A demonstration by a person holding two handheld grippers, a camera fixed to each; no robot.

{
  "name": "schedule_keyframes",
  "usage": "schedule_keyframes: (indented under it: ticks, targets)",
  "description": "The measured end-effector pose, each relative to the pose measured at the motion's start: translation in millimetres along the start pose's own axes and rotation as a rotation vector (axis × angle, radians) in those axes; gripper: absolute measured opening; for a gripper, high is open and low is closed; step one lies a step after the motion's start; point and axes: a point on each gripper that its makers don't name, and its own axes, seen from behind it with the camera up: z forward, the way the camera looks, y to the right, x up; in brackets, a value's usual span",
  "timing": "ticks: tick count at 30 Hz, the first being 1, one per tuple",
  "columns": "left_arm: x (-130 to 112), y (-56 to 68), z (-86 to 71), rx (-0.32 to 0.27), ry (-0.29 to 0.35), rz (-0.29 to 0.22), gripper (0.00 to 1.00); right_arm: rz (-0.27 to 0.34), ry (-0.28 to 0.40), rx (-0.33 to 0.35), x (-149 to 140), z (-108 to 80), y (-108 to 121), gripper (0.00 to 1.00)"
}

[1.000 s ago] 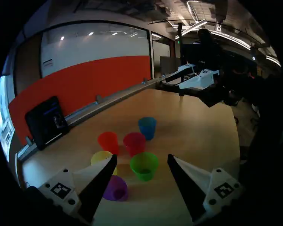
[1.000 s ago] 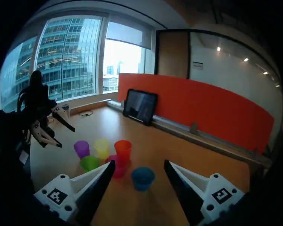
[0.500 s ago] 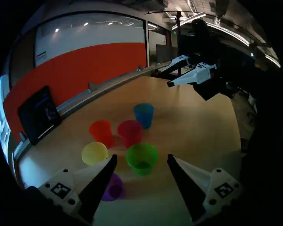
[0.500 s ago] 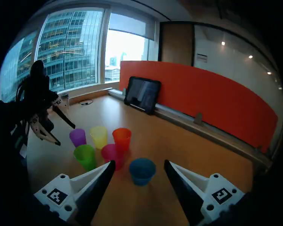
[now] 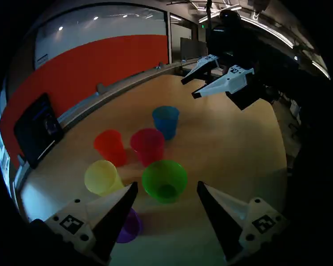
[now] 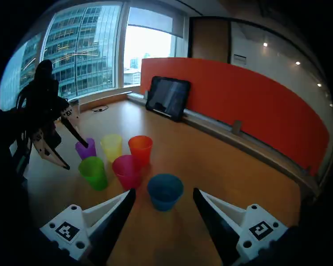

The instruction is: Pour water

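Wood-toned counter [image 5: 237,146] carries six plastic cups, all upright and grouped close together. The left tongs [image 5: 166,183] are spread wide and hold nothing. In the left gripper view the green cup [image 5: 162,170] stands just ahead of the gap between their tips, untouched. The yellow cup [image 5: 102,177] is beside the left finger, which partly hides the purple cup [image 5: 130,226]. Beyond these stand the orange cup [image 5: 109,146] and pink cup [image 5: 147,144], with the blue cup [image 5: 165,120] farthest off.

The right tongs [image 6: 164,190] are also wide open and empty, and the right gripper view shows the blue cup just in front of their tips. A dark tablet [image 6: 168,97] leans against the orange partition [image 6: 255,102] at the counter's far edge.
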Motion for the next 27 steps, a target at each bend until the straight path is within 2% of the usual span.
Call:
schedule_keyframes:
  ticks: [9,21,27]
  targets:
    - [-6.6,-2.1,17.6,-0.008,-0.050,0.005,1.00,0.003,-0.028,0.015,-11.7,10.3,-1.5,1.00]
    - [-8.5,-7.5,34.7,-0.002,-0.078,0.004,1.00,0.002,-0.047,0.023,-18.6,17.3,-1.3,1.00]
    - [-10.3,-6.5,42.2,-0.009,-0.092,0.001,0.99,0.004,-0.059,0.024,-23.4,20.3,0.3,1.00]
